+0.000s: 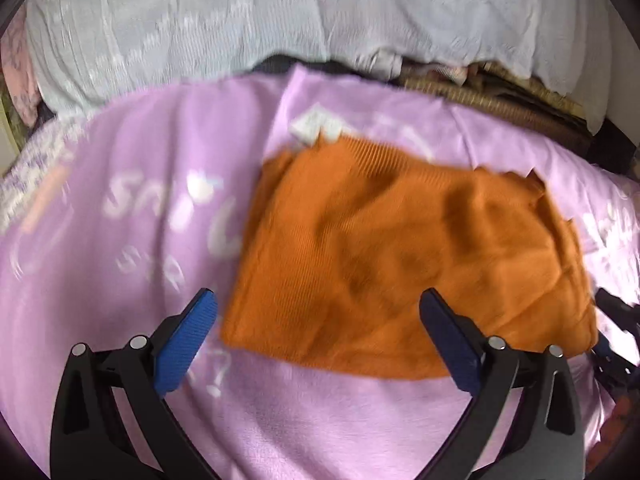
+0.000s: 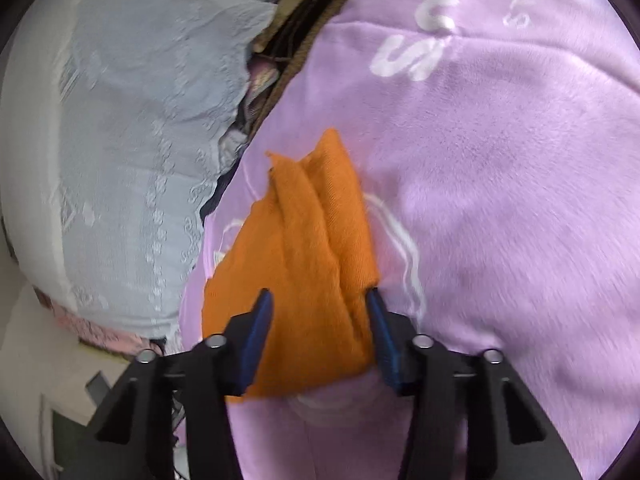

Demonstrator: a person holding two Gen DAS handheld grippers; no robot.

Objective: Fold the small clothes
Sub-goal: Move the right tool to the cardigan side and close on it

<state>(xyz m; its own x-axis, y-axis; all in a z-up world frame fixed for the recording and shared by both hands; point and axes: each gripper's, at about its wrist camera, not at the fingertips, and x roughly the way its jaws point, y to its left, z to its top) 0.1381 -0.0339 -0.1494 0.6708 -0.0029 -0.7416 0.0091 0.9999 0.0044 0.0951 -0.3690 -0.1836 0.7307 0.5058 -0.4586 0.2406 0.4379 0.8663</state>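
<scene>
Two hand-held grippers framed one orange garment that lay folded on a lilac blanket spread over a bed. The left hand-held gripper was released, jaws wide apart, hovering at the garment's near edge; whether either blue pad touched cloth could not be told through the motion blur. The right hand-held gripper was also released, its jaws straddling the garment's short end, where stacked layers and a raised ridge showed between them. A white label stuck out at the far edge. A pale lace cover lay beyond the blanket, well apart from the work.

Judged from the layered bundle, the fold appeared far along, with one closing or smoothing fold probably remaining. To do it well, each hand-held gripper should take all layers together at matching corners, close fully before lifting, and carry the edge over in one level sweep so the ridge flattens rather than bunches. The plush blanket would likely drag at the knit, so a slight lift before moving seemed wise.
</scene>
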